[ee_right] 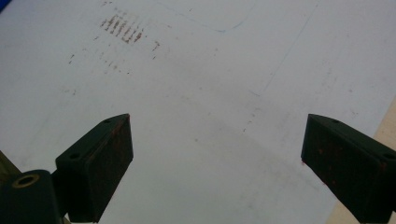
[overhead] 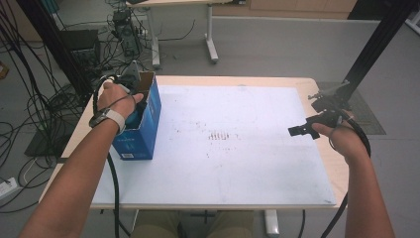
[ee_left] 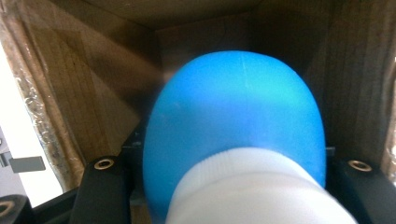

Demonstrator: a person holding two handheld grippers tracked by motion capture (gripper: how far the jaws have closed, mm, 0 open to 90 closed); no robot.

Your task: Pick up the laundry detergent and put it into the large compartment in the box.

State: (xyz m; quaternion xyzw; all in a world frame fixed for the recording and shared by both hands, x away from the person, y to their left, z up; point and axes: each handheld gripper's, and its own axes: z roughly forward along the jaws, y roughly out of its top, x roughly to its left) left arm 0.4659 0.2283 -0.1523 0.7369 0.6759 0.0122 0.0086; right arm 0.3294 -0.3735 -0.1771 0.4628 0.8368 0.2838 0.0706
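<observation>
A white mat [overhead: 237, 163] covers the table [overhead: 332, 173], faintly stained.

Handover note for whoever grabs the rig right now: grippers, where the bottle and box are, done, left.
Left gripper: inside the open blue box, shut on the blue bottle just above its white cap.
Right gripper: open, holding nothing, hovering over the white mat at the table's right edge.
Box stands upright at the mat's left edge.
Done: bottle gripped, inside the box.
Left: probably finish moving the bottle, either seating it or lifting it out; I can't tell which.
</observation>
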